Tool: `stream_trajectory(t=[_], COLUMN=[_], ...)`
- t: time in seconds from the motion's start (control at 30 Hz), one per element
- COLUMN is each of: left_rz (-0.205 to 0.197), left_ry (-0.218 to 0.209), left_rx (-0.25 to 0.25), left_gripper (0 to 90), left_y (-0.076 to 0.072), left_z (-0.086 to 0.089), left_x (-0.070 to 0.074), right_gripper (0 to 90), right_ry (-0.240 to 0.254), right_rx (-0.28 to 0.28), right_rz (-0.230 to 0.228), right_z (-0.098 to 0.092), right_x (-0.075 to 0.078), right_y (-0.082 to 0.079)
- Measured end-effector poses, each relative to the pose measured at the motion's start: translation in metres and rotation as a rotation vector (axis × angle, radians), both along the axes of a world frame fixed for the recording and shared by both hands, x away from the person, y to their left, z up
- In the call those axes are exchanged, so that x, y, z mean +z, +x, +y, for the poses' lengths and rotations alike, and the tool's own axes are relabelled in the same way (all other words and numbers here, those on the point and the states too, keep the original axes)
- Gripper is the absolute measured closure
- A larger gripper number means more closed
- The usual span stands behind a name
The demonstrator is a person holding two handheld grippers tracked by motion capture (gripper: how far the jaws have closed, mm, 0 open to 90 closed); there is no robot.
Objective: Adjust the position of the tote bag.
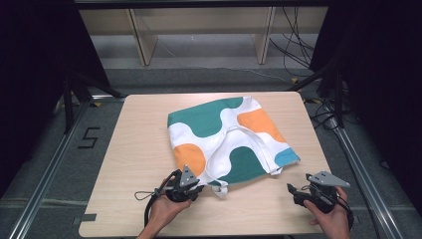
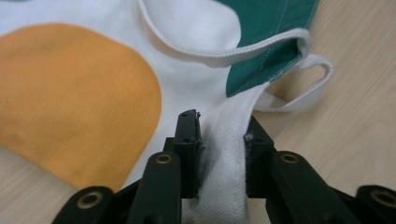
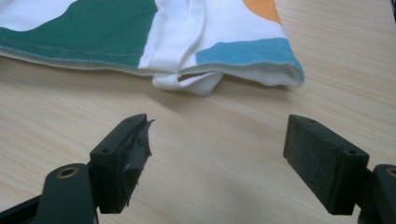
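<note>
The tote bag (image 1: 230,139) is laid flat mid-table, its white strap (image 2: 224,158) clamped lengthwise in the left gripper (image 1: 196,189) at the near edge, while the right gripper (image 3: 217,154), spread wide, is held short of the bag's near corner.

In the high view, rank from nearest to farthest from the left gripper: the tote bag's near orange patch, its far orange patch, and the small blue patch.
From the left gripper:
1. Near orange patch, just beyond the gripper.
2. Small blue patch, at the bag's right corner.
3. Far orange patch, toward the table's far right.
</note>
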State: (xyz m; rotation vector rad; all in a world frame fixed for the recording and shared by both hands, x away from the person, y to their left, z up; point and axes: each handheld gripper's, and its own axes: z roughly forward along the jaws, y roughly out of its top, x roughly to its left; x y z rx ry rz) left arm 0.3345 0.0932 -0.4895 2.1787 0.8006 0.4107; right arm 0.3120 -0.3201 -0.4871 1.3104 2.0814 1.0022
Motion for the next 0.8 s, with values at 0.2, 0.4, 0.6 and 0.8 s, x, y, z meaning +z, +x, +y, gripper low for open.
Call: stream_trajectory(t=[0.2,0.4,0.6,0.8], left_rz=[0.032,0.051,-0.029,-0.068], left_ry=[-0.021,-0.085,0.034,0.162], left_rx=[-0.033,-0.024,-0.070,-0.079], left_gripper=[62.7,58.4,71.2,70.5], left_y=[-0.001,0.002,0.008,0.002], left_z=[0.003,-0.013,-0.021,-0.017], left_x=[0.005,0.007,0.011,0.001], right_gripper=[23.4,23.4,23.3,23.3], right_ry=[-0.003,-0.003,-0.003,-0.006], right_rx=[0.000,-0.004,-0.004,0.002], right_rz=[-0.004,0.007,0.004,0.004], right_z=[-0.001,0.000,0.000,0.000], right_x=[0.000,-0.001,-0.001,-0.001], right_y=[0.000,0.001,0.001,0.000])
